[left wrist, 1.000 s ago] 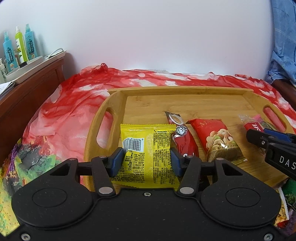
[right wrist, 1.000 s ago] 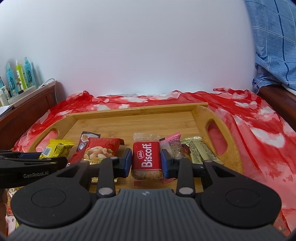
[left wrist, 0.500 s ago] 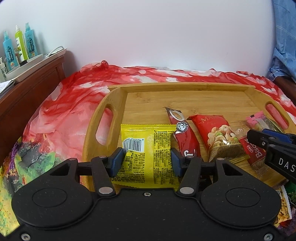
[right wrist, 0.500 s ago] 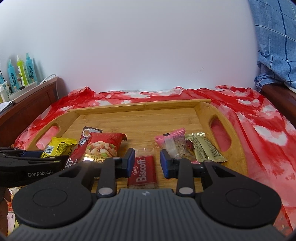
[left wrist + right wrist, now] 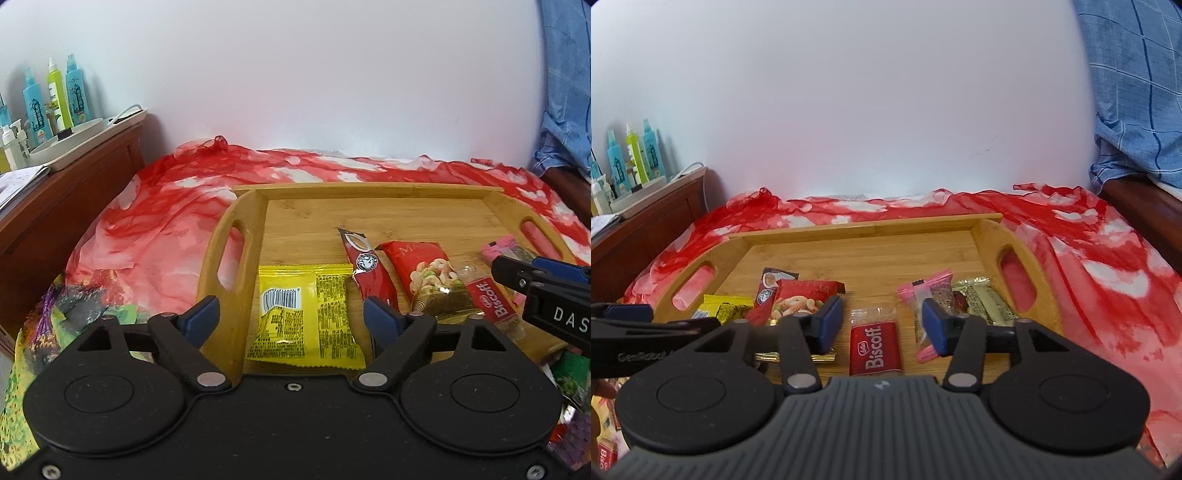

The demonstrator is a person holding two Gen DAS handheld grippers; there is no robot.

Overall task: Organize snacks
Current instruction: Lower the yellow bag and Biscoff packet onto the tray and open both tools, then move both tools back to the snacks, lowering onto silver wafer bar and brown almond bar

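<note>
Four packets show in the left wrist view along the near edge of the rectangular bamboo tray (image 5: 236, 258): the yellow foil snack packet (image 5: 304, 317) lies released between the left gripper (image 5: 291, 314), whose jaws have just opened, with a red stick sachet (image 5: 371, 277), red nut bag (image 5: 428, 273) and more beside it. In the right wrist view the right gripper (image 5: 882, 325) has likewise just opened, clear of the red Biscoff biscuit packet (image 5: 873, 347), with a pink wrapper (image 5: 929, 314) and gold wrapper (image 5: 986, 301) to its right; further packets appear to lie off the tray at the near corners, so work likely remains, and the crowded row leaves little room.

Matt wooden tray (image 5: 373, 210), glossy wrappers (image 5: 306, 317)
</note>
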